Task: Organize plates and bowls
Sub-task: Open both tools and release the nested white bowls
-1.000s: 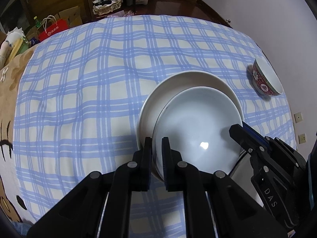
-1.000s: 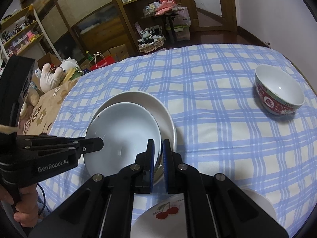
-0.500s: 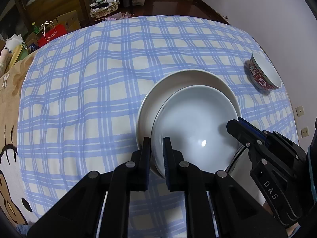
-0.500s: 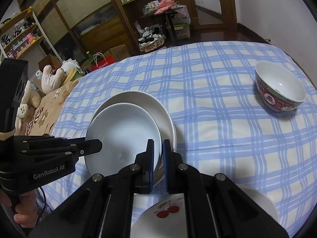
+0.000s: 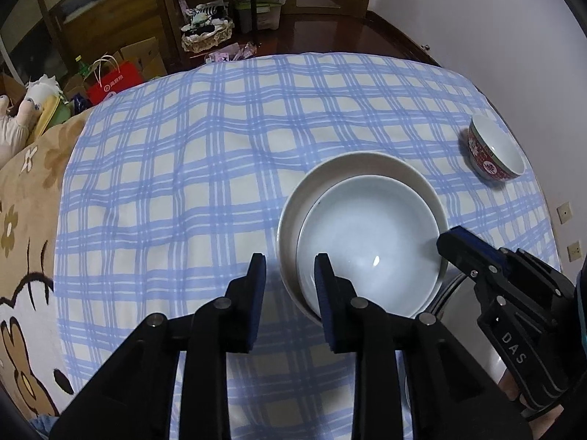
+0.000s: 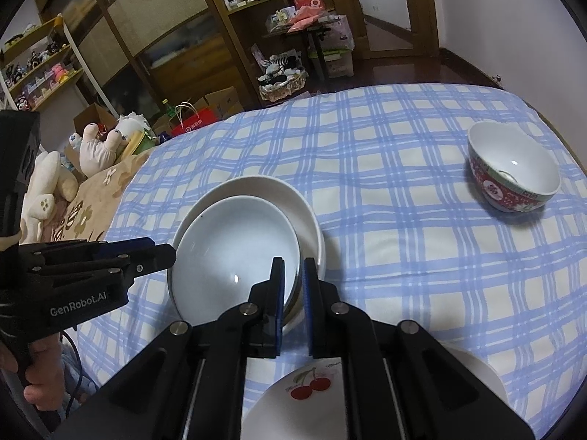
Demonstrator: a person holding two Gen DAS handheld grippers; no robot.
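Both tools are letting go: the left tool [image 5: 290,278] and right tool [image 6: 293,286] are opening, each straddling the near rim of the pale plate [image 5: 367,242], which sits off-centre in the white dish [image 5: 330,172] just ahead. If either pad drags as it withdraws, I reckon the plate could skid or tip, since the cloth-covered worktop [image 5: 183,183] looks soft.

Three plates [image 6: 234,253], [image 6: 293,198], [image 6: 312,388], one red bowl [image 6: 513,179], two tools [image 5: 290,286], [image 6: 293,286].
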